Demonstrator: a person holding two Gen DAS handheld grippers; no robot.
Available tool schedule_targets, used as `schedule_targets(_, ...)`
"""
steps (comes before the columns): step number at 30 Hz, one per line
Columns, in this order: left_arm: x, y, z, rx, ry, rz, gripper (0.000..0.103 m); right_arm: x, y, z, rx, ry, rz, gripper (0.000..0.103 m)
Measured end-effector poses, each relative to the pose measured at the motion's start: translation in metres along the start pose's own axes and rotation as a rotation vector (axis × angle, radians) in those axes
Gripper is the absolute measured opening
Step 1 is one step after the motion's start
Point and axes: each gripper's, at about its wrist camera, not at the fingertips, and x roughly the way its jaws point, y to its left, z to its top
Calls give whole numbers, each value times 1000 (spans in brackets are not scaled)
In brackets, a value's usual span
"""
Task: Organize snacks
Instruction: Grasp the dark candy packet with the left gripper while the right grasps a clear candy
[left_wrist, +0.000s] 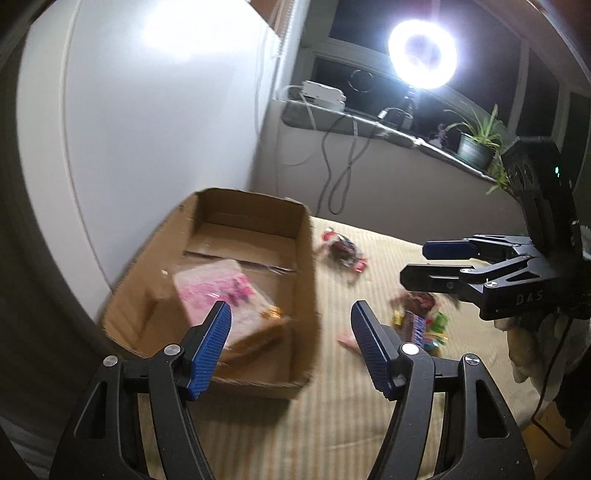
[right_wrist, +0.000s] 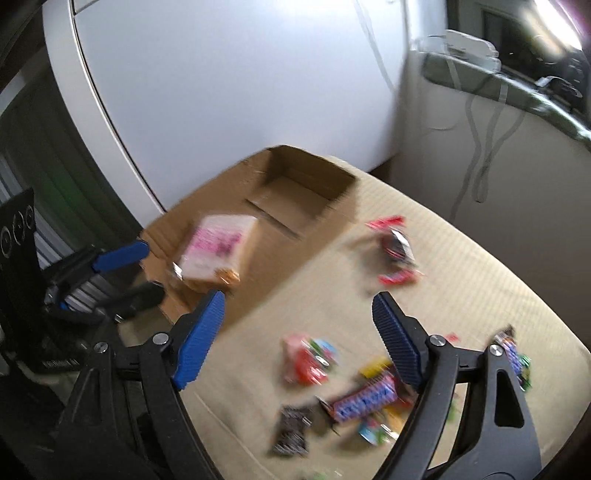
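An open cardboard box (left_wrist: 303, 258) (right_wrist: 332, 184) sits on a beige striped surface. A pink and white snack packet (left_wrist: 218, 291) (right_wrist: 218, 247) lies inside it. Loose snacks lie to its right: a red and dark wrapper (left_wrist: 343, 251) (right_wrist: 395, 251), a purple bar (left_wrist: 417, 325) (right_wrist: 365, 400), a pink pack (right_wrist: 304, 358) and a dark packet (right_wrist: 291, 430). My left gripper (left_wrist: 290, 314) is open and empty above the box's near right corner. My right gripper (right_wrist: 297, 306) is open and empty above the snack pile; it also shows in the left wrist view (left_wrist: 417, 262).
A white curved wall panel (left_wrist: 147, 129) stands behind the box. A window ledge (left_wrist: 369, 125) holds a ring lamp (left_wrist: 423, 53), cables and a potted plant (left_wrist: 476, 144). The beige surface (right_wrist: 461, 258) ends in a rounded edge at the right.
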Motion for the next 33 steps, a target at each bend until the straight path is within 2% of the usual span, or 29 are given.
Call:
schedule_targets(9,8,-45,-24,51,72,-86,67,-26,-46,-59,47,25,-93,84)
schedule_targets(15,26,-71,-42,77,151,-142,67,-31,-48,-96,21,60,-92,84)
schedule_targets(17,32,-78,-49,82,178,-156,61,-31,-44,-109,1,70,-87,83)
schedule_targets(22,47,-89,-60,83,237,-176,51,-22,-28,-136,-47,103,-53,63)
schedule_targets(26,56,-98,-68,100,269,-172,49,-11,-16,-152,-87,125,-59,59)
schedule_targets(33,66,-107,-73,131,290,-142,49,0,-13,-155,-73,121,-51,56)
